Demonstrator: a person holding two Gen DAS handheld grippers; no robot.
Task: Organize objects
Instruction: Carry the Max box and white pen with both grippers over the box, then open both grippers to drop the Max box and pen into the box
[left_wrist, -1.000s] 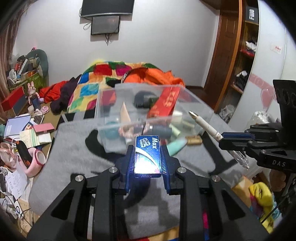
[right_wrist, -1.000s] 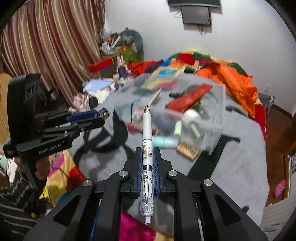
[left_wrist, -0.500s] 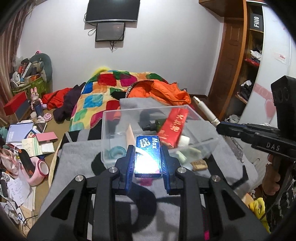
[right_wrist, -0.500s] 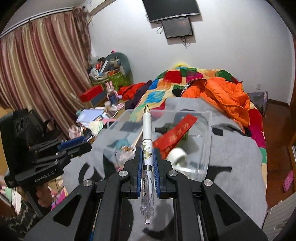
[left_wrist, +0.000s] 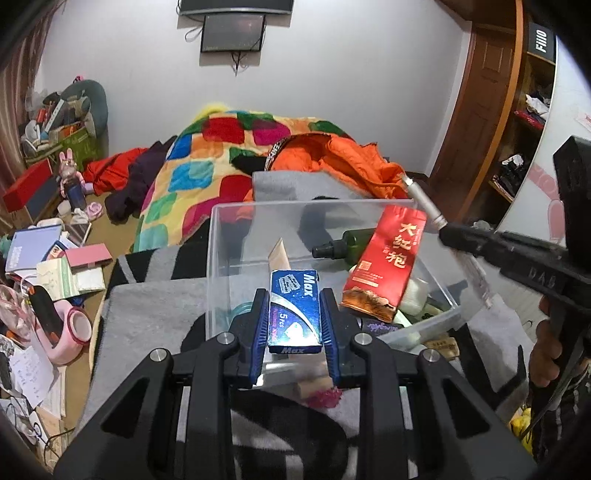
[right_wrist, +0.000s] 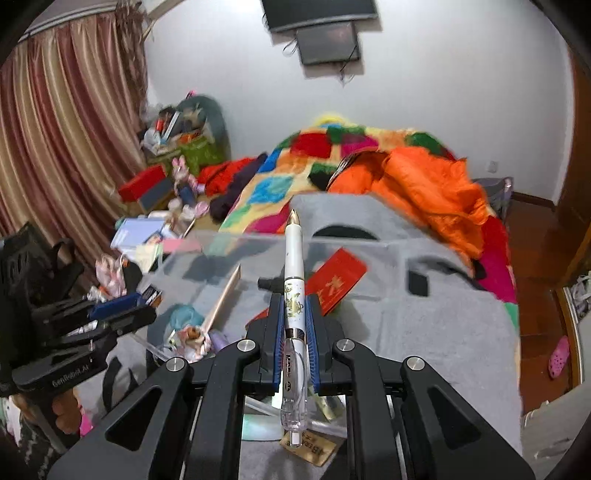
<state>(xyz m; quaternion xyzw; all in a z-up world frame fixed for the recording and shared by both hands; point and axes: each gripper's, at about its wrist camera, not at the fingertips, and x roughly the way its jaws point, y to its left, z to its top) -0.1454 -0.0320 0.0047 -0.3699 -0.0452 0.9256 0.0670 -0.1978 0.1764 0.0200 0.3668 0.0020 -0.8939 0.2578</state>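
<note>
Clear plastic bin (left_wrist: 221, 258) sits on a grey blanket (left_wrist: 147, 317) spread over the bed, and it already holds a jumble of small things: a red packet with gold Chinese lettering (left_wrist: 388, 266) leaning against its right side, a dark green spray bottle (left_wrist: 347, 245) lying behind that packet, a tan card (left_wrist: 279, 256) standing on edge, and a teal ring (left_wrist: 243, 308) on the bin floor.

Left gripper (left_wrist: 294, 317) hangs just in front of the bin's near wall, its jaws narrow and pressed on both sides of a small blue box marked "Max" (left_wrist: 294, 310) (the box stands upright between the blue pads, label facing the camera).

Right gripper (right_wrist: 294, 325) is over the near right part of the bin, jaws drawn tight on a white pen (right_wrist: 294, 280) with a gold tip. The pen lies along the line of the jaws, tip pointing away over the bin and clear end sticking out behind.

From the left wrist view the right gripper shows at the right edge, with a hand (left_wrist: 546, 343) wrapped round its handle.

Beyond the bin lie an orange jacket (left_wrist: 343, 162) and a patchwork quilt (left_wrist: 207, 162) in bright colours. Books, papers and a pink tape dispenser (left_wrist: 70, 328) clutter the floor to the left.
</note>
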